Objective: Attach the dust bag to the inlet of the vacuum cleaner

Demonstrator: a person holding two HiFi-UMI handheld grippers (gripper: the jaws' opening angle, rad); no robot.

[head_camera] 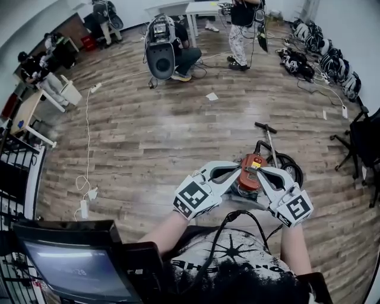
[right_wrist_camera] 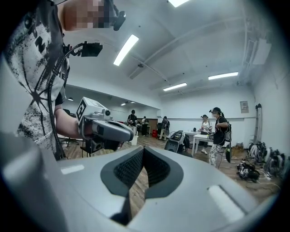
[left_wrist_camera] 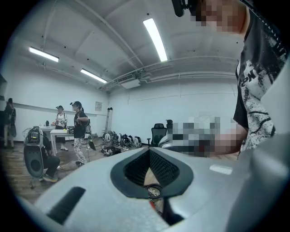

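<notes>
The vacuum cleaner (head_camera: 250,172), a small orange-red canister, stands on the wood floor just in front of me, with its black hose (head_camera: 289,166) coiled to its right and a wand (head_camera: 270,138) behind it. My left gripper (head_camera: 233,173) and right gripper (head_camera: 259,173) are held side by side above it, tips pointing at each other over the canister. Both are shut with nothing between the pads. In the left gripper view the left gripper (left_wrist_camera: 149,153) shows a sliver of the red canister (left_wrist_camera: 154,206) through its gap. The right gripper (right_wrist_camera: 142,152) sees the left gripper (right_wrist_camera: 106,129) close by. No dust bag shows in any view.
A grey vacuum (head_camera: 160,56) with a crouching person (head_camera: 187,56) and a white table (head_camera: 202,9) stand far back. A standing person (head_camera: 240,32) is beyond them. A white cable (head_camera: 88,130) runs on the left floor. A monitor (head_camera: 77,261) is at my lower left, bags (head_camera: 323,56) and an office chair (head_camera: 365,142) at the right.
</notes>
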